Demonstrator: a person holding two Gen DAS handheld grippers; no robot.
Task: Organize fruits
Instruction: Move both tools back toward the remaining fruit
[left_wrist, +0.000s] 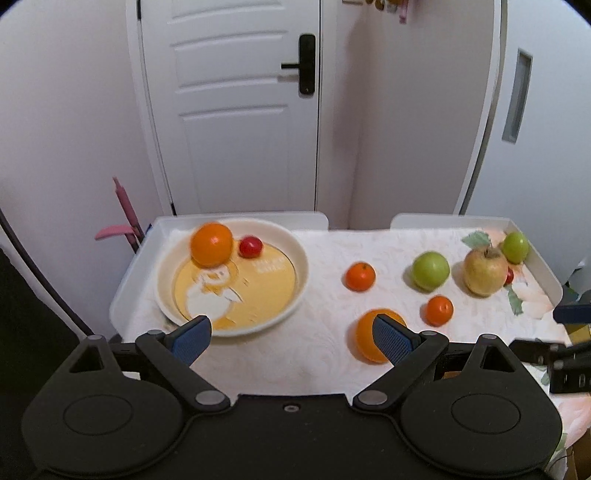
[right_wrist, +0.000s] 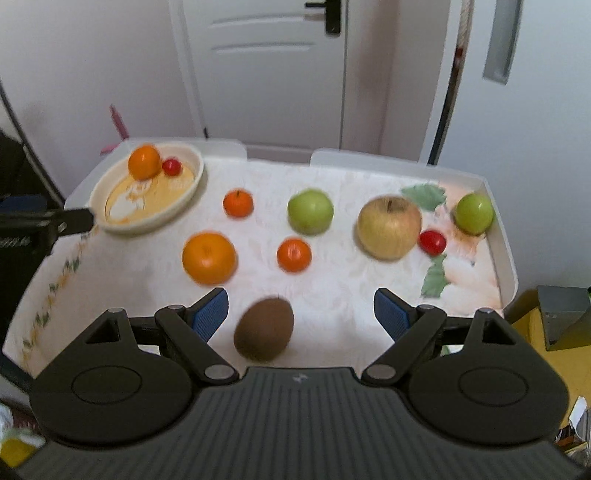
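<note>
At the far left of the tray (right_wrist: 496, 236) sits the plate (right_wrist: 110, 221), already carrying one large orange (right_wrist: 144, 161) and a small red fruit (right_wrist: 171, 166) touching it, so the sorting looks begun with most of it left to do. Just beside the plate's near rim hangs the left gripper (left_wrist: 291, 334), its jaws spread wide and empty; the left pad overlaps the plate's rim in its own view while the right pad crosses in front of a second large orange (left_wrist: 364, 338) lying on the cloth. Moving right along the cloth come a small tangerine (right_wrist: 238, 203), another tangerine (right_wrist: 294, 254) nearer the front, a green apple (right_wrist: 310, 211), a yellowish apple (right_wrist: 389, 227) with a second red fruit (right_wrist: 432, 242) just beside it, and a smaller green fruit (right_wrist: 474, 213) near the right wall. Close in at the front, a brown kiwi (right_wrist: 264, 329) lies between the widely parted jaws of the right gripper (right_wrist: 301, 314), neither pad touching it. My reading is that the step in hand is the next pick. For the right claw that means settling lower so the pads bracket the kiwi's middle, then closing gently, since the rounded fruit could roll; the left claw would need to shift right to centre on the loose orange
</note>
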